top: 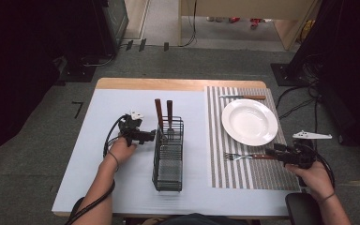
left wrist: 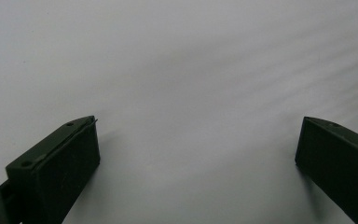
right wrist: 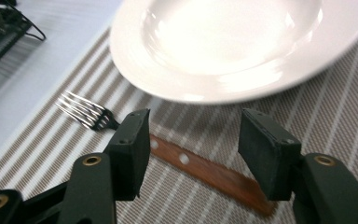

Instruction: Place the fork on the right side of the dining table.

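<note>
High view, nearest edge: two forearms reaching in from the bottom onto a pale bench (top: 122, 187). Right tongs (top: 273, 153) held at the near right corner of a striped placemat (top: 243, 176), spread apart and released, straddling the wooden handle of a fork (top: 246, 156) without gripping it. Fork lying flat on the placemat just in front of a white plate (top: 249, 122), tines pointing left toward the bench's middle. From the right gripper view, right tongs (right wrist: 193, 151) with a pad either side of the brown riveted handle, fork (right wrist: 121, 128) prongs off to the left, plate (right wrist: 223, 51) rim just beyond. Left tongs (top: 151, 136) further in, just beside the left wall of a black wire rack (top: 168, 159), also released. From the left gripper view, left tongs (left wrist: 198, 149) wide apart over bare bench (left wrist: 177, 60), nothing between. Two wooden-handled utensils (top: 164, 112) standing upright in the rack's far end. Farthest, a knife (top: 243, 97) lying across the placemat behind the plate
</note>
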`<state>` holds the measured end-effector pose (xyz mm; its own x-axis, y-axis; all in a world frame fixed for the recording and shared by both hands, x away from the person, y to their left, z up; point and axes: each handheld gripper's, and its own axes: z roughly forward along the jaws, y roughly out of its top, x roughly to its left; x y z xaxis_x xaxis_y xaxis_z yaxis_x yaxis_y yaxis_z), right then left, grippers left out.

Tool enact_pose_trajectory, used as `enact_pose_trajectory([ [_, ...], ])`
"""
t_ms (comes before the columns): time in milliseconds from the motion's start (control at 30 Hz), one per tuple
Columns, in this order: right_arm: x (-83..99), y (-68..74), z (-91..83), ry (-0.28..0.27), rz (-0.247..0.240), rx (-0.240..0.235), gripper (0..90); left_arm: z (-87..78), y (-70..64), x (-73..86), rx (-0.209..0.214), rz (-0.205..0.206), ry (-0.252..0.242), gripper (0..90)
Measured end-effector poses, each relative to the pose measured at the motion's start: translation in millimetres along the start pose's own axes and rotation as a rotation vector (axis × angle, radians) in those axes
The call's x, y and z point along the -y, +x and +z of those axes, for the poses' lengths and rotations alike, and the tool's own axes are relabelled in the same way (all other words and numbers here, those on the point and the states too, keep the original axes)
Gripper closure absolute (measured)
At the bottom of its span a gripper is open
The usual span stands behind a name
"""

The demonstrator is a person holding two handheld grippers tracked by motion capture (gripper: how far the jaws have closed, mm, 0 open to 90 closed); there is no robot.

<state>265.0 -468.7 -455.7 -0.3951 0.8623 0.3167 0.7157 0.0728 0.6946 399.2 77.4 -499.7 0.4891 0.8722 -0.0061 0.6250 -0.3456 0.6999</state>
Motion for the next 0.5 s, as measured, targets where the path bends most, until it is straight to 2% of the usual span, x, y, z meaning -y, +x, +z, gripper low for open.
enact_pose_trajectory([
  [300,-23.5,27.4,6.3,-0.049,-0.055,-0.001,33.1,0.0,0.0,0.0,0.0,0.0,0.0,0.0],
  [500,-35.0,45.2,19.8,-0.047,-0.099,-0.01,29.9,0.0,0.1,0.0,0.0,0.0,0.0,0.0],
])
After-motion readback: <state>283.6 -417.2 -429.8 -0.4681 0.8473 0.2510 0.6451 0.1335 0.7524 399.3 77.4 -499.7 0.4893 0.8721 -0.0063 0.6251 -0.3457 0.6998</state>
